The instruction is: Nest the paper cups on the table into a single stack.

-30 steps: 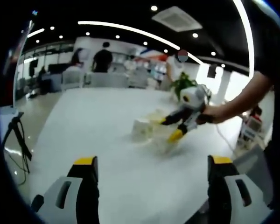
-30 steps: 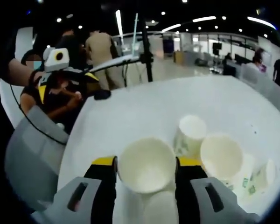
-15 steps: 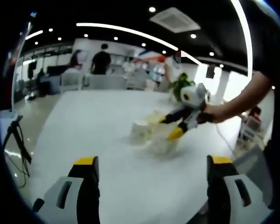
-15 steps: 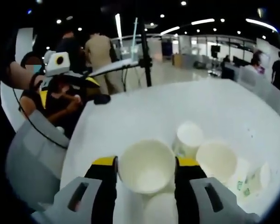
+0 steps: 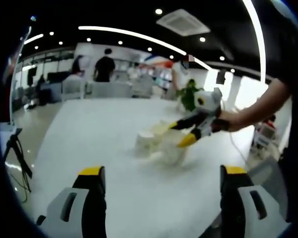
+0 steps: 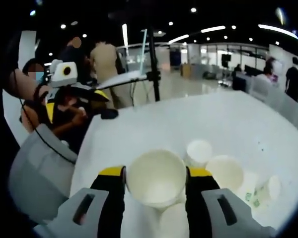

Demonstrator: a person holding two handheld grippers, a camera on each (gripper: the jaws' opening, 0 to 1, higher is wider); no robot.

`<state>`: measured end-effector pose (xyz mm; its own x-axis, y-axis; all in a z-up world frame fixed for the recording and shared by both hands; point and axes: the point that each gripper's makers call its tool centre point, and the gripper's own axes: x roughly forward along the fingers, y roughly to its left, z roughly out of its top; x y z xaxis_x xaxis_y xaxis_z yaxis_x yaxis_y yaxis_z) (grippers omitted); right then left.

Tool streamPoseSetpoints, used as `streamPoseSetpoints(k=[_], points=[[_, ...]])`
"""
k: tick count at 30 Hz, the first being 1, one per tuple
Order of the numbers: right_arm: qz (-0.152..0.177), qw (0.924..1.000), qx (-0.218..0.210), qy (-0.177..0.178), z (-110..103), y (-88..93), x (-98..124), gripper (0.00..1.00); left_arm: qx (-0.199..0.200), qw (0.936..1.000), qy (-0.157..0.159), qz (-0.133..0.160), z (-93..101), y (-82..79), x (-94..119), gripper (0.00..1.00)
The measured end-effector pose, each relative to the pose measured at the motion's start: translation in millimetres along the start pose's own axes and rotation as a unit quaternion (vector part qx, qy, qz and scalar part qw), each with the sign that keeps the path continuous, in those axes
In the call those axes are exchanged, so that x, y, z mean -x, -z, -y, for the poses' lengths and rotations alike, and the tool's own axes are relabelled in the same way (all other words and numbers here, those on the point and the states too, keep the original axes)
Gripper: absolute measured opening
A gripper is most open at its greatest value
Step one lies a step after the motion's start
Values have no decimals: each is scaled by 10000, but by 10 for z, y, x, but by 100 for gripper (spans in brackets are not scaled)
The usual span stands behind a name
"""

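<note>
Between our right tongs (image 6: 155,179) sits a cup (image 6: 155,177), clamped at both sides above the white surface (image 6: 188,119). More cups (image 6: 223,171) stand just beside it. Our left tongs (image 5: 161,186) hang apart, holding nothing.

Right gripper (image 5: 173,134) clasps cup (image 5: 171,152) — table (image 5: 89,134)

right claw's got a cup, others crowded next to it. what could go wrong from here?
1. The right claw pinches the open cup at its thin rim; it could deform or slip.
2. The upside-down cup and the open cup beside it sit close, so a swing may knock them.
3. The left claw is open and away from the cups, so it steadies nothing.
</note>
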<state>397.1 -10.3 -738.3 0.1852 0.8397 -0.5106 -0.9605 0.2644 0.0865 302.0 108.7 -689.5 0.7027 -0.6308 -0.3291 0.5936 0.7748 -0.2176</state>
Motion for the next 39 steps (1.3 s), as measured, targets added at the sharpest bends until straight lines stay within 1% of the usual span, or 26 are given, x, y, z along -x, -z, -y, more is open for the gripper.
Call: streamPoseSetpoints(k=[8, 10, 14, 18, 20, 25, 30, 33, 39], points=[[77, 9999, 54, 41, -62, -70, 93, 44, -24, 10000, 64, -36, 44, 12, -10, 96], [168, 9998, 46, 50, -74, -122, 127, 44, -24, 10000, 80, -21, 63, 0, -8, 96], [240, 9997, 80, 64, -90, -190, 173, 43, -53, 9999, 99, -72, 74, 19, -7, 96], [326, 9994, 115, 68, -104, -266, 229, 43, -64, 9999, 98, -72, 86, 4, -8, 96], [378, 9990, 228, 111, -110, -314, 265, 43, -91, 9999, 102, -87, 90, 3, -12, 96], [487, 9985, 209, 109, -149, -402, 353, 43, -104, 9998, 118, -112, 99, 3, -35, 96], [600, 9976, 342, 107, -230, -537, 463, 43, -99, 9997, 154, -129, 120, -2, -56, 95], [701, 9966, 412, 88, -301, -618, 544, 42, -143, 9996, 180, -191, 133, 19, -69, 95], [792, 9956, 487, 61, -413, -679, 662, 42, -147, 9995, 182, -217, 127, 36, -68, 95]])
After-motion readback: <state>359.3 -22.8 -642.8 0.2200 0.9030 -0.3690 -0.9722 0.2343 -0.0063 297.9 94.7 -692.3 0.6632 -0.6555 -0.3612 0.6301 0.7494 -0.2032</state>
